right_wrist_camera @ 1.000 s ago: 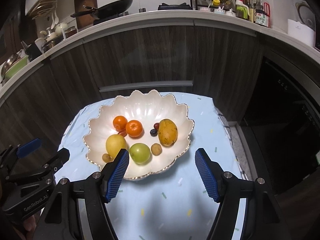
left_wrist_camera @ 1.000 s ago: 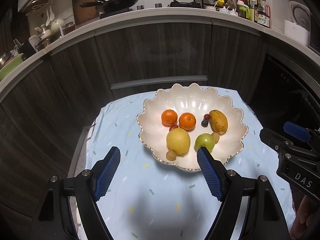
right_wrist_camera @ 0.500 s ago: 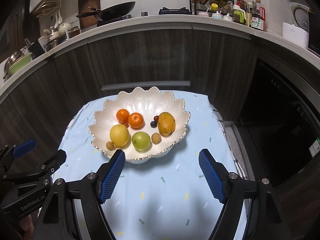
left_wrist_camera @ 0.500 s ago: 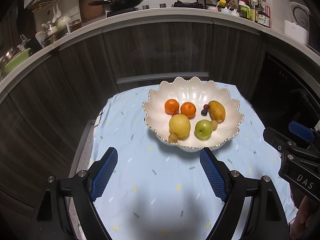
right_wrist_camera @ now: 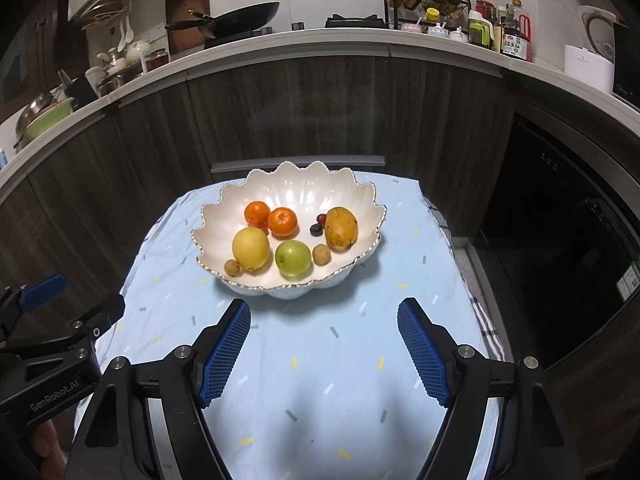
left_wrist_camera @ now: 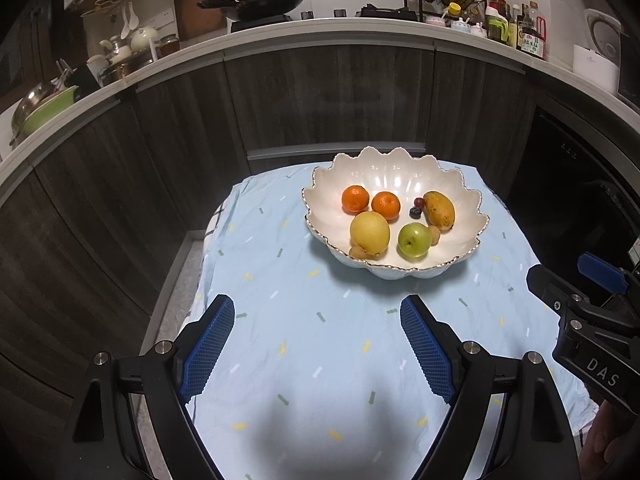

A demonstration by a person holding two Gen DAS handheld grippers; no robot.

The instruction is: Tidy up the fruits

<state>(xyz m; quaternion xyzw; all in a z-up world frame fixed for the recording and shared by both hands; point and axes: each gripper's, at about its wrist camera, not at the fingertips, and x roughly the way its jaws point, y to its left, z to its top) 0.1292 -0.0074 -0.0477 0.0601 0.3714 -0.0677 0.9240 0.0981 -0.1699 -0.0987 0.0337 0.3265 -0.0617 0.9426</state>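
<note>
- The left claw (left_wrist_camera: 316,344) is held wide with nothing between its pads; its jaws have just been opening.
- The right claw (right_wrist_camera: 324,346) is likewise spread wide and empty.
- The fruits are seen in the scalloped bowl (left_wrist_camera: 464,200) at 12 o'clock on the cloth-covered surface (left_wrist_camera: 304,360), apart from both claws.

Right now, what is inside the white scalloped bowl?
The bowl holds two oranges, a yellow fruit, green apple, mango and small round fruits. Anything beneath them is hidden.

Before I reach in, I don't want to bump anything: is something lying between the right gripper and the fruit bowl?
Nothing visible: only bare blue tablecloth lies between the open right gripper and the bowl.
</note>
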